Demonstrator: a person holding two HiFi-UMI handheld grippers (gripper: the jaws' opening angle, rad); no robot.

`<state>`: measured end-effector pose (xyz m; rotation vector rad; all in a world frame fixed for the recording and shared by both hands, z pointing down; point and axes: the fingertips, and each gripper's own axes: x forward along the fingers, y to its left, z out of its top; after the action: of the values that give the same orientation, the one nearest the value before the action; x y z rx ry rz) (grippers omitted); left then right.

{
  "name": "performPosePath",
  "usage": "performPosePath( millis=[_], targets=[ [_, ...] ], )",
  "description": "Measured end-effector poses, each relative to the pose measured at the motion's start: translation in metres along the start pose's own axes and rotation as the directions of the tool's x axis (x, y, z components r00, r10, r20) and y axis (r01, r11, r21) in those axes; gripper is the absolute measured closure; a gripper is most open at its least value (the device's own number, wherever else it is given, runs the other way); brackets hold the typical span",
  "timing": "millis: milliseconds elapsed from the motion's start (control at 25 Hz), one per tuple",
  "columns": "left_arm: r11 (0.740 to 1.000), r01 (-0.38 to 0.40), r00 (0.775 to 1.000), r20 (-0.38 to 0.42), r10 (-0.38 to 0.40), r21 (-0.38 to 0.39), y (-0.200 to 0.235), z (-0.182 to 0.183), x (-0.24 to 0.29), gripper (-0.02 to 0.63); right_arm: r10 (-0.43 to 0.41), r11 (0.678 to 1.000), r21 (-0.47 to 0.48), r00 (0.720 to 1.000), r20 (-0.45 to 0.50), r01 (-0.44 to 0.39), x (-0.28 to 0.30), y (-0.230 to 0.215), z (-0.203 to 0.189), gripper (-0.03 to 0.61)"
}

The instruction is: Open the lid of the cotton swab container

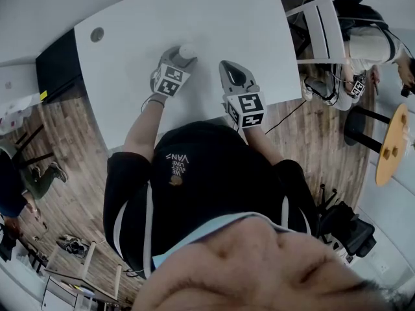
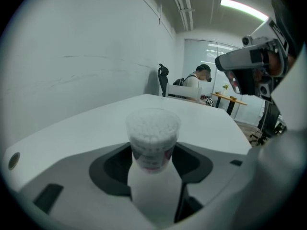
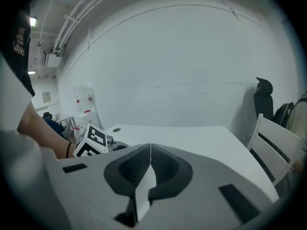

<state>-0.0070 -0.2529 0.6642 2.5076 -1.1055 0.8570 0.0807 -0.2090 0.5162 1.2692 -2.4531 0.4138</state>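
Note:
A small clear cotton swab container (image 2: 152, 133), packed with white swabs, stands on the white table (image 1: 214, 18). My left gripper (image 2: 152, 152) is shut around its lower part, and the top sticks out past the jaws. From the head view the container (image 1: 187, 51) shows as a white round top at the tip of the left gripper (image 1: 181, 57). My right gripper (image 1: 228, 65) hovers just right of it, a short gap away. It is shut, with nothing between its jaws (image 3: 150, 146). The left gripper's marker cube (image 3: 91, 141) shows at the left of the right gripper view.
A round grommet hole (image 1: 96, 34) sits near the table's far left corner. A white chair (image 1: 322, 24) and a seated person (image 1: 371, 44) are right of the table, with a round wooden side table (image 1: 393, 144) nearer. The table's front edge lies just below the grippers.

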Motion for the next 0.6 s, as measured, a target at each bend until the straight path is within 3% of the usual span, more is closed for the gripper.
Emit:
performPosePath(
  millis=[280, 600],
  targets=[
    [1.000, 0.014, 1.000, 0.023, -0.015, 0.019, -0.003, 0.020, -0.024, 0.351, 0.021, 1.000, -0.012, 0.999, 0.027, -0.021, 0.002, 0.008, 0.010, 0.565],
    [0.993, 0.033, 0.997, 0.066, -0.040, 0.110, -0.011, 0.055, -0.067, 0.351, 0.042, 0.999, -0.031, 0.997, 0.072, -0.040, 0.005, 0.024, 0.029, 0.565]
  ],
)
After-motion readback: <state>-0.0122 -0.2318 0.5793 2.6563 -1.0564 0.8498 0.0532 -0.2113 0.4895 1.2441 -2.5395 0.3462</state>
